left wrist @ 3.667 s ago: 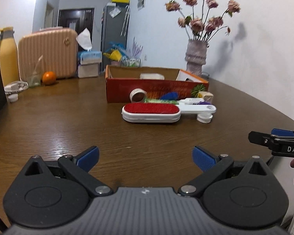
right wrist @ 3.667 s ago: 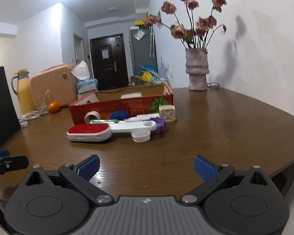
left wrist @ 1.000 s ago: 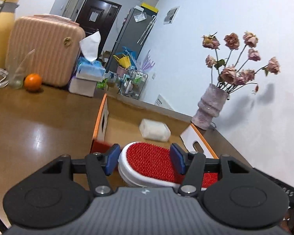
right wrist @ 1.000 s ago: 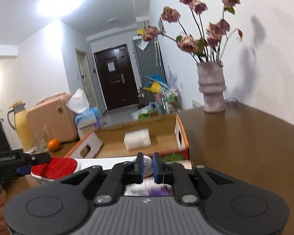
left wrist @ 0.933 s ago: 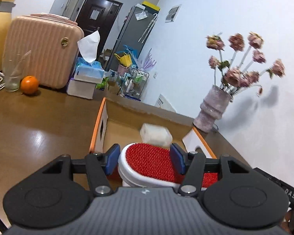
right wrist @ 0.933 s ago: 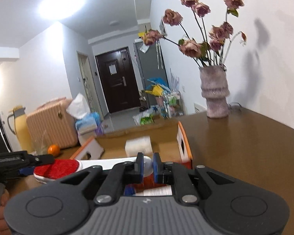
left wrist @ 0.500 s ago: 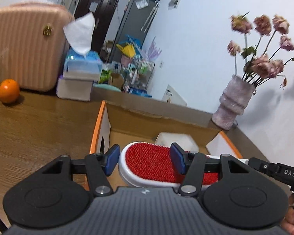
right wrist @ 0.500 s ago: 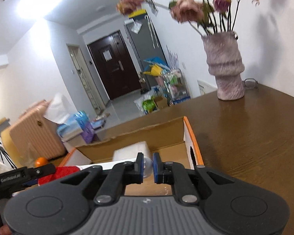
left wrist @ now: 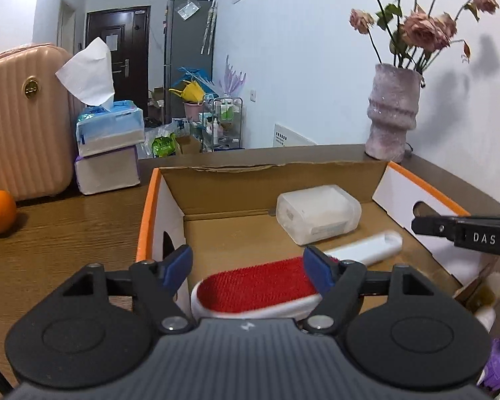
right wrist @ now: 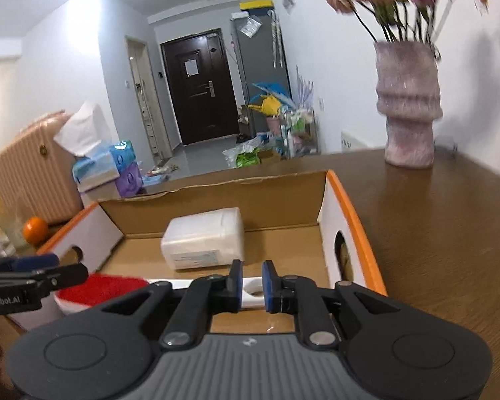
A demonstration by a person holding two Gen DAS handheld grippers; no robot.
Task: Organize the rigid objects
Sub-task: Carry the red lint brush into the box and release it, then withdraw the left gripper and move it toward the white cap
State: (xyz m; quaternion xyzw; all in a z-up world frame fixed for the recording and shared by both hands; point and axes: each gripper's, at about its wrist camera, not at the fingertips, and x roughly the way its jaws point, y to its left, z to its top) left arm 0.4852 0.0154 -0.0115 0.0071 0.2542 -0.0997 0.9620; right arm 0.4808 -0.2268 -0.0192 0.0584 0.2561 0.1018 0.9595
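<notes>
Left wrist view: wooden table (left wrist: 50, 233), then the pink suitcase (left wrist: 20, 123), the cardboard box (left wrist: 243, 233) and the vase (left wrist: 391, 123) behind it. Inside the box lie a white container (left wrist: 316, 213) and the red lint brush (left wrist: 260, 286). The left gripper (left wrist: 250, 266) is opening, pads clear of the brush head. The right gripper (right wrist: 251, 283) is just parting around the white handle.

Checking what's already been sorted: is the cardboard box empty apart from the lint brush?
No, a white translucent plastic container also lies in the cardboard box, behind the lint brush.
</notes>
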